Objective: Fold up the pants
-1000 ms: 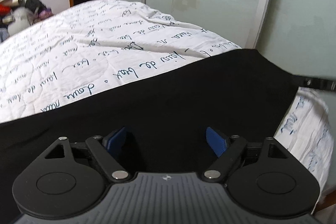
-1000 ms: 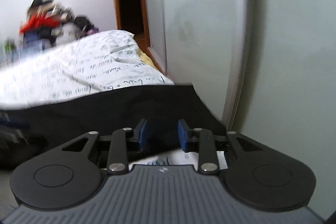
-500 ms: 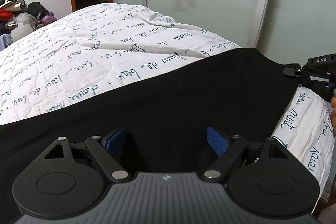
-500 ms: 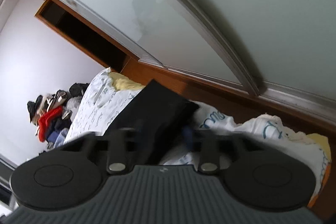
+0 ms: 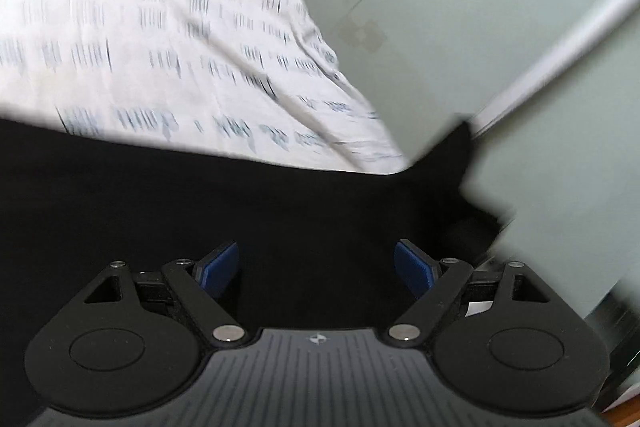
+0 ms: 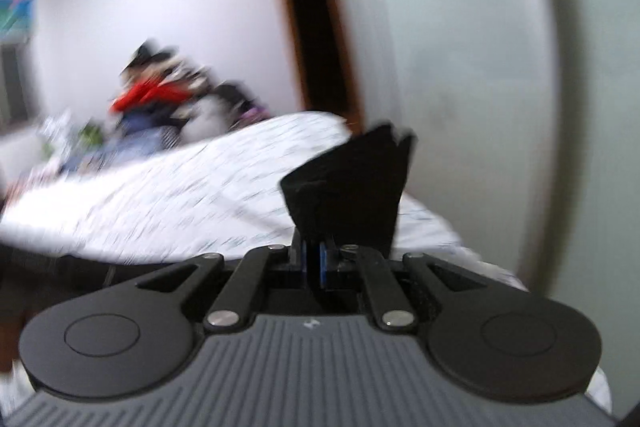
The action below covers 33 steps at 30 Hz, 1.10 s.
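Your right gripper (image 6: 313, 254) pinches the black pants (image 6: 352, 183), lifted above the bed (image 6: 200, 187); your left gripper (image 5: 316, 269) gapes wide, seemingly empty, through blur.

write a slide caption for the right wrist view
Right tongs shut on a corner of the black pants, lifted above the script-printed bedspread.

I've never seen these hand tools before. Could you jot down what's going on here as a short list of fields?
Place: bed with script-printed white cover
Garment: black pants spread on the bed
Left gripper: open over the pants, gripping nothing
Right gripper: jaws just closed, shut on a raised pants corner
Background: clothes pile, pale doors
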Motion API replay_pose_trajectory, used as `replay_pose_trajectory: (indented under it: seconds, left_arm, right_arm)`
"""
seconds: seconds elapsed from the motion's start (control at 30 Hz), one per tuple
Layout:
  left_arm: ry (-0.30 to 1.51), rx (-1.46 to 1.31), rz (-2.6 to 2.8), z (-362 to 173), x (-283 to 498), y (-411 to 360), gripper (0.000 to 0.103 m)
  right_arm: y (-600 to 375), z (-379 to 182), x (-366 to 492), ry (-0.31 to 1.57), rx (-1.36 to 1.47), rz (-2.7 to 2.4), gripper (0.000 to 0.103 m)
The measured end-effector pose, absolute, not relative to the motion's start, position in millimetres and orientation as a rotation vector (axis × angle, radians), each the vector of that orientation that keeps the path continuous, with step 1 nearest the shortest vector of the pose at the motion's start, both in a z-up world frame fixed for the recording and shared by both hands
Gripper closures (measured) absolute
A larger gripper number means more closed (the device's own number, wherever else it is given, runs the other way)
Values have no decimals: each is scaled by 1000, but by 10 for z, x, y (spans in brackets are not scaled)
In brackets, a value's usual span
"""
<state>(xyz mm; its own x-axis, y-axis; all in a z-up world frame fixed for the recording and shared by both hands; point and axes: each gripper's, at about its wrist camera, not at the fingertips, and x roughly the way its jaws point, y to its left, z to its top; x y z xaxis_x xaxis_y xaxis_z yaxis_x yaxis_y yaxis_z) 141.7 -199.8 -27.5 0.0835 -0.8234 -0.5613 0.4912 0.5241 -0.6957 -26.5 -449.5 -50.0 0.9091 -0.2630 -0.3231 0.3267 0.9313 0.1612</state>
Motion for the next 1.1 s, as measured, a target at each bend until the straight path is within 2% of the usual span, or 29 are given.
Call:
replay_pose_trajectory:
  seconds: [0.17,0.4,0.47,0.5,0.53,0.63,0.9,1.1]
  left_arm:
    - [1281,-652,-1036,-587,1640,-2057,14]
    - [1325,-834,-1027,-729,1708,-2101,15]
    - [1324,-840,-1028,-741,1711,-2095,30]
    - [1327,-825,-1024,-745,1707,-2099,56]
    - [1332,-803,-1018,-752,1704,-2103,74]
    - [1307,-760,-995,-752,1671,-2014,93]
    - [999,-490,-950,-316,1446,-1655,95]
    - [934,-406,-856,-172,1474,-1276,96]
  right_arm:
    - [-4042,-631,-133,393,77,-180,96]
    - [-3694,-633,-81,417,6,-104,96]
    - [-3625,-615,-93,410,-8,-91,96]
    - [-3592,-611,-91,411,-18,-90,96]
    - [-3555,-620,-85,415,-36,-92,96]
    - [-3441,-658,-92,426,-82,-98,95]
    - [-3151,-638,-37,413,-167,-55,95]
    - [-2819,-609,100,389,-184,53,95]
